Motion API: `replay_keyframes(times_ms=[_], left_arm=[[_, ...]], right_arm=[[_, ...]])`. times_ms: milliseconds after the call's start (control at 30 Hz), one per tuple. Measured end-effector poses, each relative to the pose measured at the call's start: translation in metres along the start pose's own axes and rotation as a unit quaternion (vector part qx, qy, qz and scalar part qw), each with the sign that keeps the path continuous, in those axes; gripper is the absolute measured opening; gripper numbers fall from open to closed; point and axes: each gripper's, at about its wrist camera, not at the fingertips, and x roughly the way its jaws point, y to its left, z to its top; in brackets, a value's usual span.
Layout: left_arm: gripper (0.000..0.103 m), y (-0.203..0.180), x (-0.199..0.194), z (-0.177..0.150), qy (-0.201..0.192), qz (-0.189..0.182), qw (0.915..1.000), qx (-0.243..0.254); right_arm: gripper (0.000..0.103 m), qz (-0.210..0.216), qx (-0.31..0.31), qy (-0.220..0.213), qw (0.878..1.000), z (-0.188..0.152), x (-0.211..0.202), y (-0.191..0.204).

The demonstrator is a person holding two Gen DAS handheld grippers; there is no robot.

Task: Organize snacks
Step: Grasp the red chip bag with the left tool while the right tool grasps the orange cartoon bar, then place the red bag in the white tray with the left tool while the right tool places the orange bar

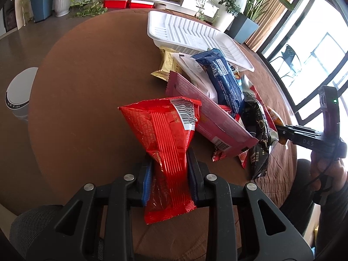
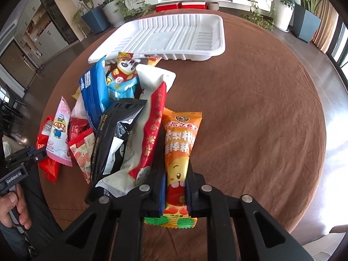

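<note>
Red foil first: my left jaws (image 1: 169,174) are clamped on the red snack pack (image 1: 165,143), pinching its middle so the wrapper crumples between the blue pads, the barcode end fanning out above the brown surface (image 1: 87,87). Just to its right lies the heap of snacks: a pink packet (image 1: 208,113) touching the red one, a dark blue wrapper (image 1: 224,82) over it, a black pouch (image 1: 258,130) at the heap's right edge. Beyond the heap sits the white tray (image 1: 191,32), nothing in it that I can see. Over on the right, my right jaws (image 2: 175,187) are closed tight on the orange snack stick (image 2: 179,152), gripping its lower half, the stick lying just beside the pile on the surface. A hand (image 2: 15,206) holds the left gripper at that view's left edge.
</note>
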Motion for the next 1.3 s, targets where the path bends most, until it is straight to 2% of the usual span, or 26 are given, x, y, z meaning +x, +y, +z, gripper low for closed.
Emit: replay_keyframes(times_ms=[367, 600, 800, 867, 967, 1167, 1300], left_arm=[[0.024, 0.01, -0.016, -0.006, -0.004, -0.034, 0.9992, -0.019], [0.024, 0.019, -0.044, 0.017, -0.035, -0.057, 0.9972, -0.033], [0.024, 0.032, -0.069, 0.076, -0.08, -0.034, 0.9961, -0.015], [0.024, 0.032, -0.073, 0.101, -0.088, -0.026, 0.9958, -0.001], [0.024, 0.029, -0.067, 0.14, -0.09, -0.021, 0.9956, 0.018], [0.024, 0.005, -0.031, 0.215, -0.067, -0.013, 0.9958, 0.061], [0.024, -0.01, 0.014, 0.245, -0.034, -0.004, 0.9961, 0.082]], right_arm=[[0.015, 0.033, 0.068, -0.041, 0.996, -0.012, -0.025, -0.029], [0.015, 0.035, 0.109, -0.068, 0.991, -0.006, -0.039, -0.056], [0.015, 0.024, 0.147, -0.11, 0.983, 0.017, -0.062, -0.087], [0.015, 0.021, 0.163, -0.125, 0.978, 0.031, -0.07, -0.099], [0.015, 0.015, 0.155, -0.146, 0.977, 0.06, -0.078, -0.101], [0.015, 0.037, 0.093, -0.152, 0.983, 0.13, -0.057, -0.067], [0.016, 0.022, 0.057, -0.117, 0.991, 0.167, -0.017, -0.046]])
